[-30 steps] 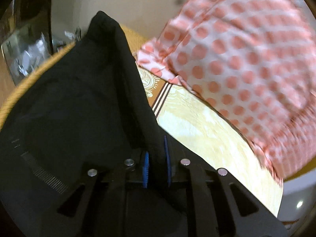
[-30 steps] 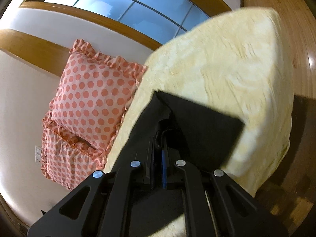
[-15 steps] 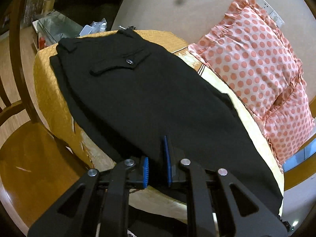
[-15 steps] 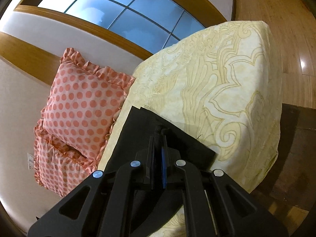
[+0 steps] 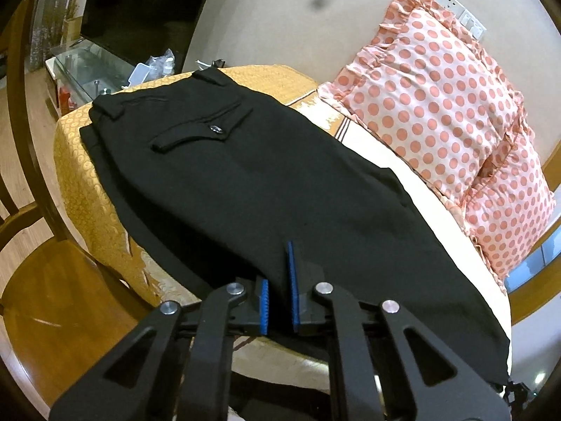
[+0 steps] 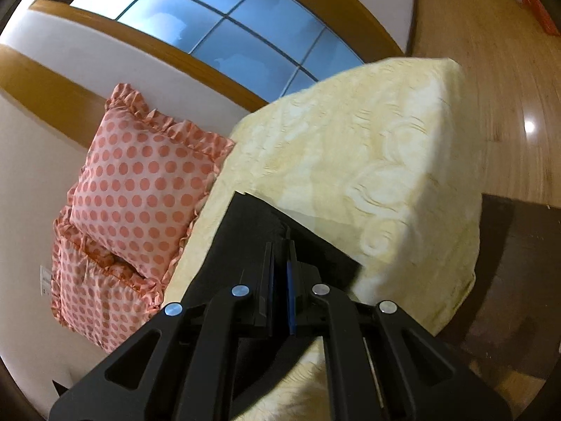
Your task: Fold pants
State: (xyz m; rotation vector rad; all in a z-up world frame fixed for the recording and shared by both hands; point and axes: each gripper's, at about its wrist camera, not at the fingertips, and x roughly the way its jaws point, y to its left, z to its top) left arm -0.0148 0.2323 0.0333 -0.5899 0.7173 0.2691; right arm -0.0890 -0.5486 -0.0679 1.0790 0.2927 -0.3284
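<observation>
the black buttoned-pocket pants [image 5: 280, 189], hanging lifted a second ago, now lie flat along the cream patterned bed [image 6: 368, 161]; the left hand-held gripper [image 5: 278, 298] and right hand-held gripper [image 6: 280, 280] remain clamped on fabric, ready for the next fold.

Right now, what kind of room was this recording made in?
Probably a home living room or bedroom: black pants lie on a yellow-covered cushioned seat or bed, with polka-dot frilled pillows against the wall, a window behind and a wooden floor.
</observation>
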